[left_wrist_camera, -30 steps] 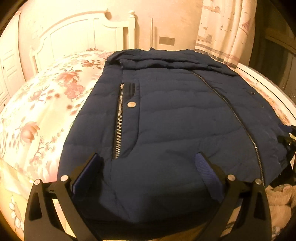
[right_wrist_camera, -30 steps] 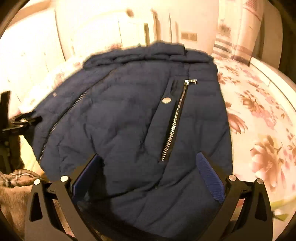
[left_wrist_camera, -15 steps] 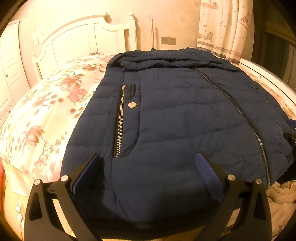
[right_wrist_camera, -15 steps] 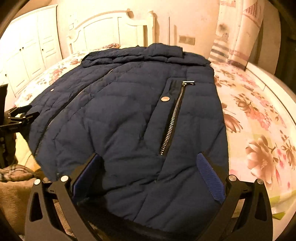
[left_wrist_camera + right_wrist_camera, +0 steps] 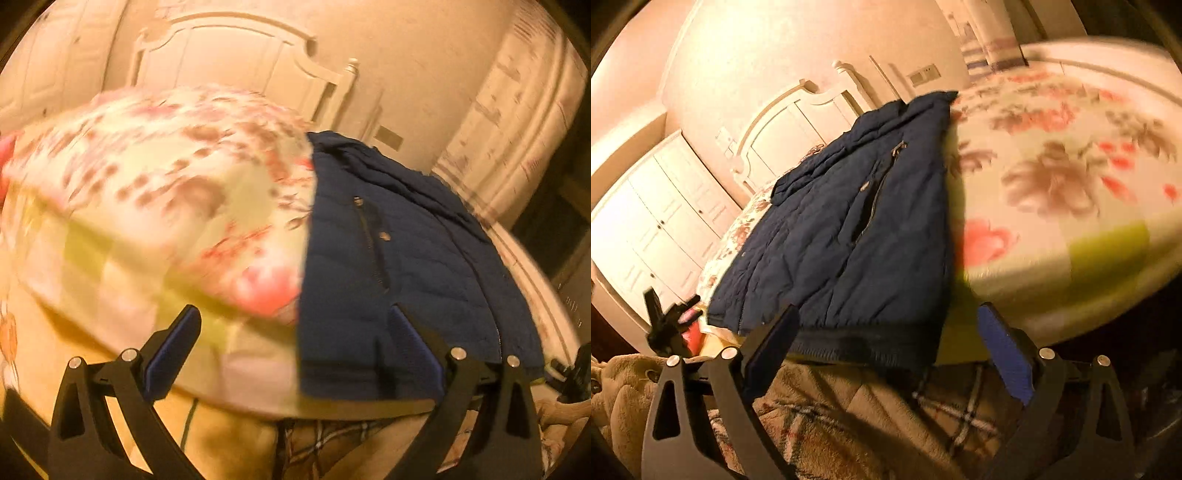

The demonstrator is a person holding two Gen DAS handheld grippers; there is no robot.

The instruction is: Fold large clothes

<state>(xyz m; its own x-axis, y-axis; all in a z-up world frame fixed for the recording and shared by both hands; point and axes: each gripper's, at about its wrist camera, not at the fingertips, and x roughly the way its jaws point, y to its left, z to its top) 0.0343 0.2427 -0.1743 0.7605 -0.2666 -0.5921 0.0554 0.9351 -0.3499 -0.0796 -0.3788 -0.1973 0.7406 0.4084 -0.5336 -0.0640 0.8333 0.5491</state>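
a plaid fleece blanket [image 5: 871, 410] fills the lower part of the right wrist frame, just below the dark hem of the navy padded jacket [image 5: 849, 236]. the jacket lies flat on the floral bedspread [image 5: 1052, 177], in the centre left of that frame; in the left wrist frame it is in the right half [image 5: 388, 266]. a white carved headboard [image 5: 236, 55] and a pale wardrobe [image 5: 653, 229] stand behind. the jacket is quilted, with a metal pocket zipper [image 5: 875, 192]. the left gripper [image 5: 295, 350] is wide open, holding nothing. the right gripper [image 5: 886, 339] is closing, its pads not pressing on the hem corner between them.
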